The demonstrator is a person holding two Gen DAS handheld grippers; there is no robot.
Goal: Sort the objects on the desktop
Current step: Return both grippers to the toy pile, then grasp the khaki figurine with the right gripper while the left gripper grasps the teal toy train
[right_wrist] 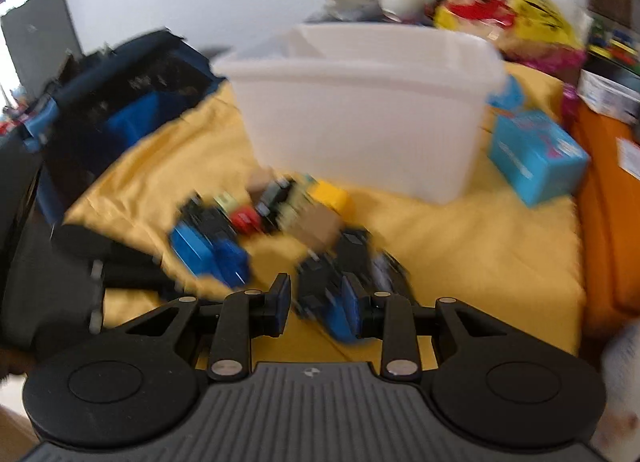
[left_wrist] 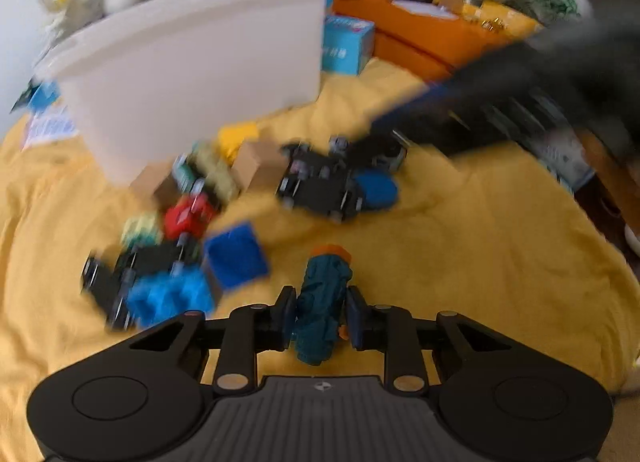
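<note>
Left hand-held gripper (left_wrist: 320, 318) tilted down, pinching teal toy (left_wrist: 322, 302); right hand-held gripper (right_wrist: 318, 308) spread, tilted down.

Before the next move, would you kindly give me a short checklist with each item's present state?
1. Left gripper around the teal crumpled item: ok, it sits between the pads.
2. Firm pad contact on it: cannot tell.
3. Right gripper centred on the black-and-blue toy vehicle: not ok, the toy lies toward its right pad.
4. White bin open on top: ok.
5. Inside of the bin: cannot tell.
6. Pictures sharp enough to judge the pile: not ok, blurred.
</note>
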